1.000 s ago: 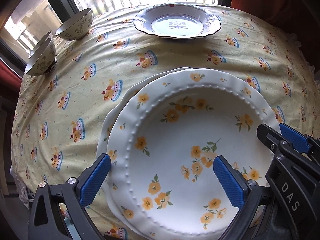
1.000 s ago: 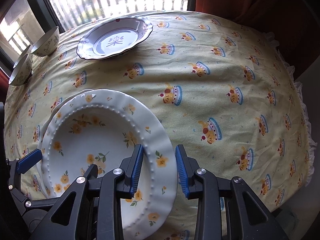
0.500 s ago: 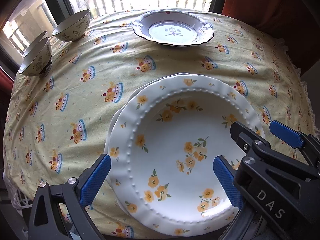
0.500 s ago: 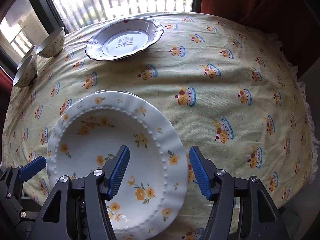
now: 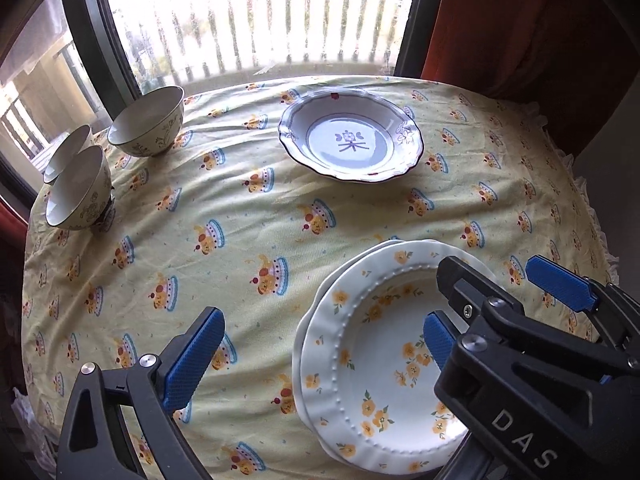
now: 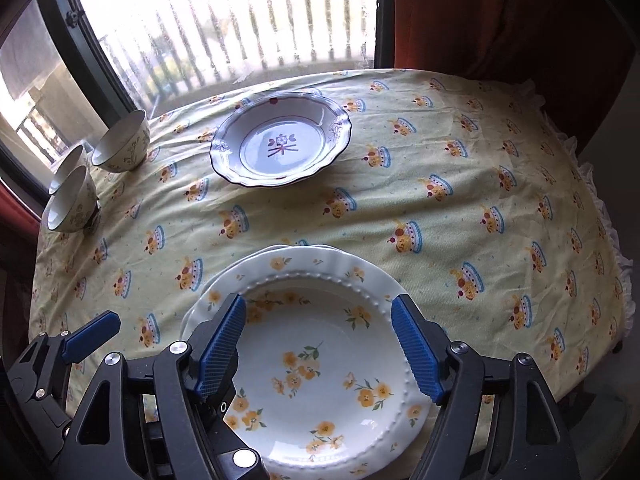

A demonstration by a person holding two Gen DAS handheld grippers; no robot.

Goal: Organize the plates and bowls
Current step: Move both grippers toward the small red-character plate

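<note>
Noted: flowered plate (image 6: 320, 360) stacked on another plate, 3 bowls (image 5: 78, 192) empty, left gripper (image 5: 316, 354) and right gripper (image 6: 318, 354) wide open, holding nothing.

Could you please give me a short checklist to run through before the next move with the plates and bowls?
1. Left tongs open, holding nothing: ok.
2. Right tongs open, holding nothing: ok.
3. Yellow-flower plate sits on another plate under it: ok, though slightly off-centre.
4. Blue-rimmed plate stacked with the others: not ok, it lies alone at the far side.
5. Three bowls gathered: not ok, one stands apart; whether the other two are nested, cannot tell.
6. Tablecloth path to the blue-rimmed plate free: ok.
</note>
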